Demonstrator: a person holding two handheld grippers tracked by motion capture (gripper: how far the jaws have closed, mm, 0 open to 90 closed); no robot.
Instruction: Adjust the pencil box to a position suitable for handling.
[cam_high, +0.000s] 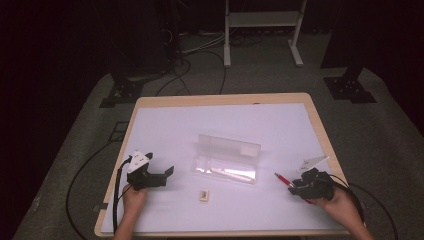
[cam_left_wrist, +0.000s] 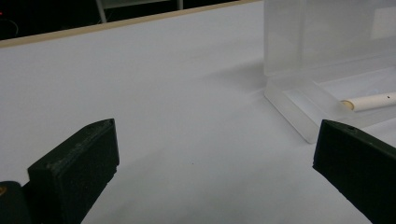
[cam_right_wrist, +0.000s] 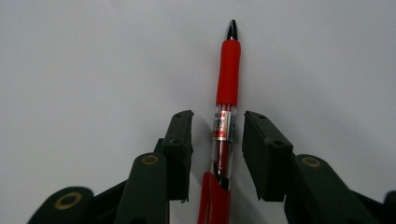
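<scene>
Red pen (cam_right_wrist: 227, 88) lies on the tabletop (cam_high: 165, 125) between the right tongs (cam_right_wrist: 217, 122), jaws spread, not touching it. Left tongs (cam_left_wrist: 212, 137) stand spread wide, holding nothing.

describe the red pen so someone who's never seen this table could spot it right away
On the white table, look right of the clear plastic case, by the right gripper. The red pen lies between its jaws, the one red thing there.

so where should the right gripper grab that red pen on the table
Grip the red pen on its clear barrel behind the rubber grip, coming from above with one jaw each side: it lies flat, and the right gripper already straddles it there with small gaps.
</scene>
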